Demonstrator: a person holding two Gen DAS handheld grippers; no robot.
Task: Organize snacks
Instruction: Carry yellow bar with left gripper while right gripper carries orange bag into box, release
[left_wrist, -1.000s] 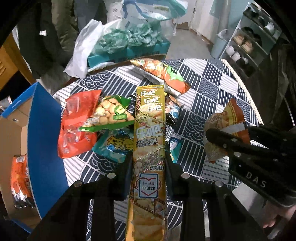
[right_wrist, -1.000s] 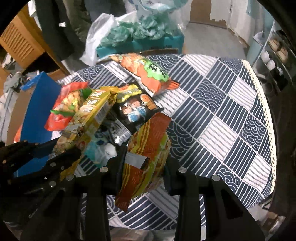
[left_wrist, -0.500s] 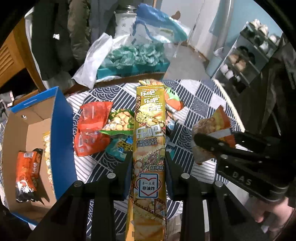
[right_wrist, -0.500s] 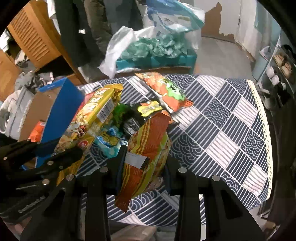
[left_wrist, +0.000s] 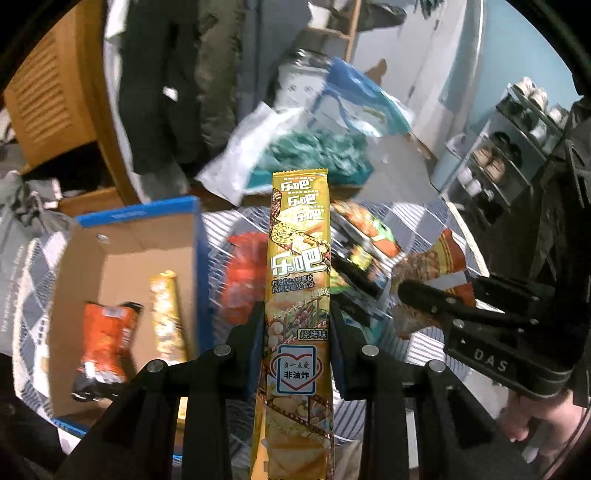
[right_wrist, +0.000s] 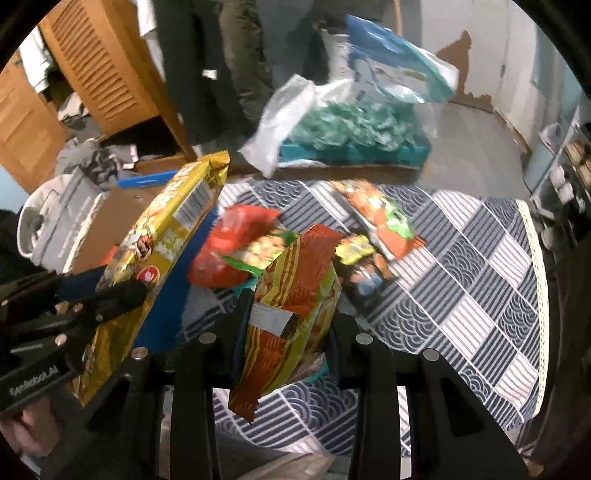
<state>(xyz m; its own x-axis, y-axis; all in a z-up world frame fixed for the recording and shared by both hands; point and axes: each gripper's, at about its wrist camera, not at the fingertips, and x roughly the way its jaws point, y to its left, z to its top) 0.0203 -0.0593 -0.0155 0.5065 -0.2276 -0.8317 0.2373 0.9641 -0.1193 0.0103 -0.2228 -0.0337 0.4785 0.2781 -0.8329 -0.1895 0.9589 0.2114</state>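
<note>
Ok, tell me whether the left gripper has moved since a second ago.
Yes. The left gripper, shut on the long yellow snack pack, has risen and swung left: the open cardboard box now shows far more of its inside.

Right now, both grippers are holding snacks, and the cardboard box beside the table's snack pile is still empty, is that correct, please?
Not quite: the box is not empty. The left wrist view shows an orange bag and a gold pack already lying in it. The rest holds: the left gripper holds the long gold pack and the right gripper an orange packet.
</note>
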